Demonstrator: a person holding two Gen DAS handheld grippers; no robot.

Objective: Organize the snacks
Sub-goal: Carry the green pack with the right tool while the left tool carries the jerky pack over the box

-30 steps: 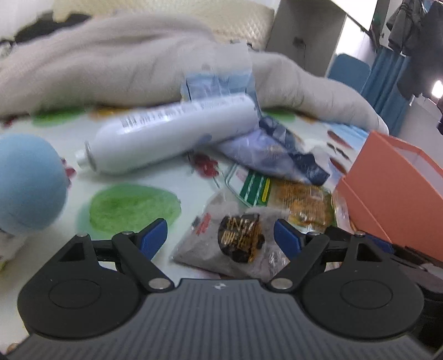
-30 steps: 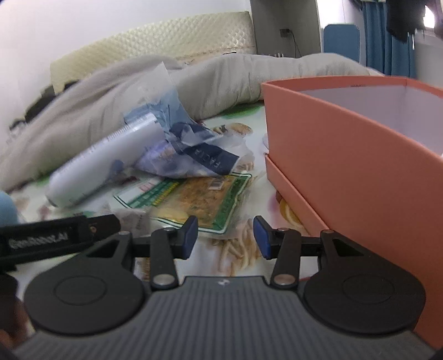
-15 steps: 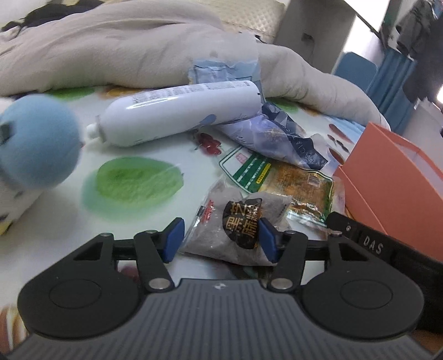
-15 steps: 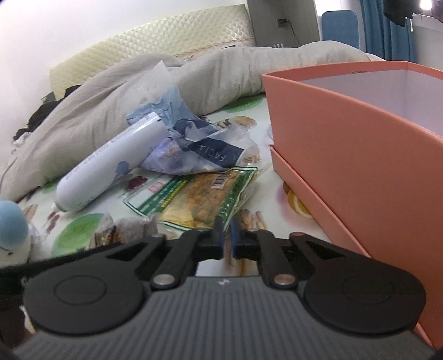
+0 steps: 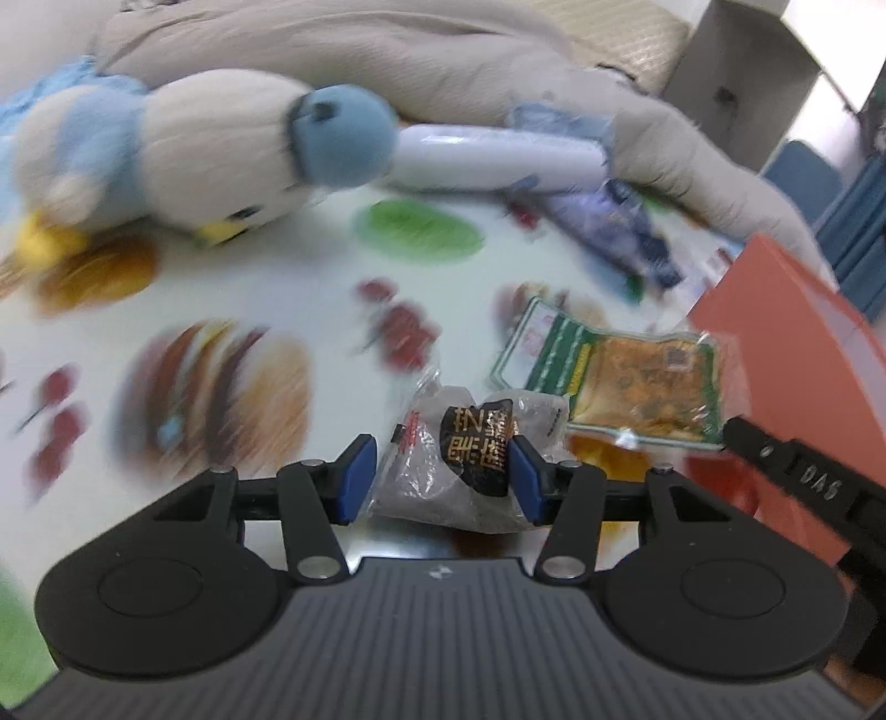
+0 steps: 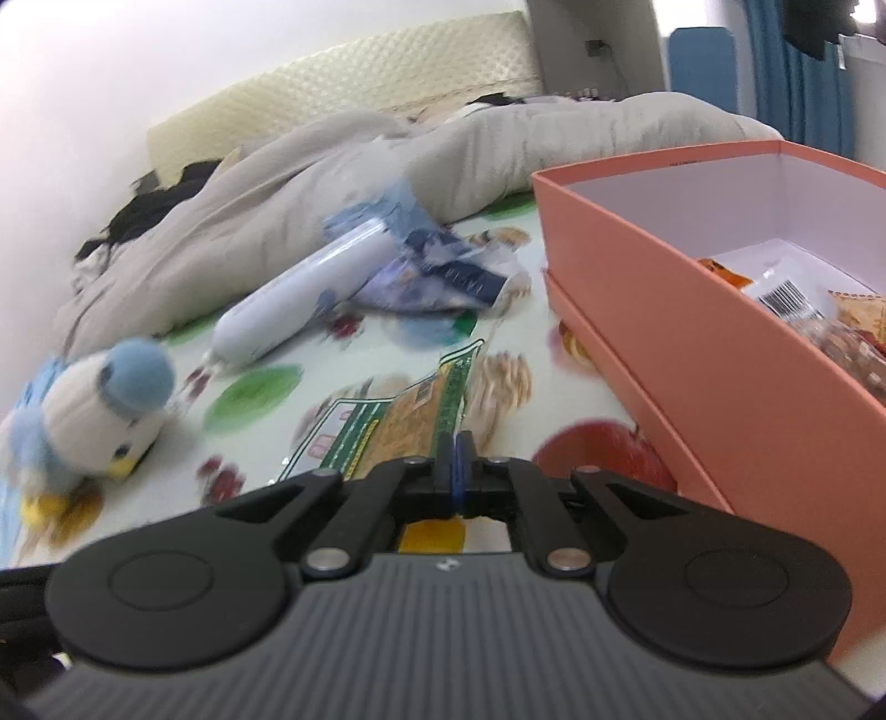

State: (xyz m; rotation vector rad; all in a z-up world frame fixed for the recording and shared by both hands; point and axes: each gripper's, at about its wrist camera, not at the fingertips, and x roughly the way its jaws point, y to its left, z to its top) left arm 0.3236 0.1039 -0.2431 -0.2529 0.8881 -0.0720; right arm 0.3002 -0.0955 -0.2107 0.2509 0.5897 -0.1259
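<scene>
Two grippers at work over a printed bedsheet (image 5: pixel 277 266). The left gripper (image 5: pixel 440 476) has its jaws closing on a small clear sachet (image 5: pixel 465 448) with a dark label; both blue pads (image 5: pixel 354 476) touch the crinkled film, which is bunched between them and looks lifted clear of the sheet. The right gripper (image 6: pixel 457 471) is pinched together on the corner of a flat green-and-orange packet (image 6: pixel 387 432), seen in the left view hanging by its edge just beside the orange box (image 6: pixel 664 288). The box already holds several snacks. Both packs appear light, soft and slippery: film that crumples rather than resists, with contents that may crush. The sachet is probably best held across its filled middle, as here; the packet by its sealed edge, though such a thin hold may slip or let it swing. A plush duck (image 5: pixel 183 155), a white tube (image 5: pixel 487 160) and a blue wrapper (image 5: pixel 620 227) lie farther off, near a beige blanket (image 5: pixel 387 50).
</scene>
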